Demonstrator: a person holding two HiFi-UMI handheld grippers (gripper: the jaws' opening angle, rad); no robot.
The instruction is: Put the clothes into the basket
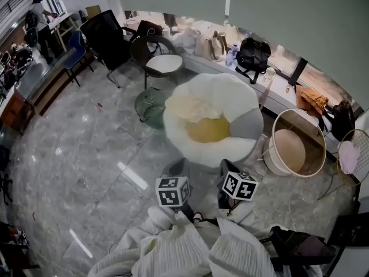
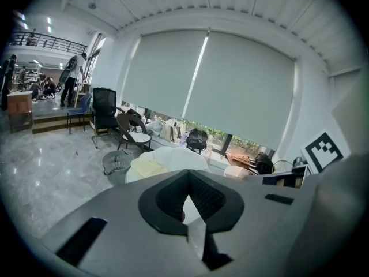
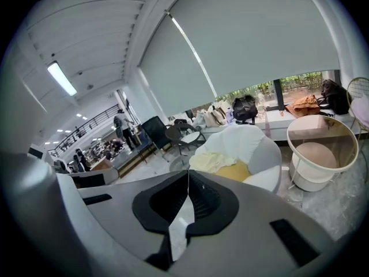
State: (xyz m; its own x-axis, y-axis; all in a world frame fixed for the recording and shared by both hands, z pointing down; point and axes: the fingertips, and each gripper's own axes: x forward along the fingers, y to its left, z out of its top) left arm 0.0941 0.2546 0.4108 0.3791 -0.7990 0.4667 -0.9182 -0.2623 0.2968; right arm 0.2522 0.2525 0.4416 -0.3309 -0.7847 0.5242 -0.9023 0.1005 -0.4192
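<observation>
A cream garment (image 1: 190, 107) and a yellow piece (image 1: 209, 130) lie in the seat of a round white armchair (image 1: 245, 100). The same cream garment (image 3: 214, 159) shows in the right gripper view, and it shows as a pale heap (image 2: 147, 167) in the left gripper view. A white round basket (image 1: 275, 126) stands on the floor right of the armchair, and its tub (image 3: 314, 180) looks empty. My left gripper (image 1: 177, 168) and right gripper (image 1: 228, 167) hover side by side just short of the armchair. Both the left gripper (image 2: 188, 175) and the right gripper (image 3: 188, 173) are shut, with nothing held.
A green wire bin (image 1: 150, 105) stands left of the armchair. Behind it are a brown chair (image 1: 161, 59) and a black office chair (image 1: 109, 36). Bags (image 1: 252, 53) line the window ledge. A wire stand (image 1: 353, 154) stands at the far right. A person (image 1: 41, 13) stands far off at the left.
</observation>
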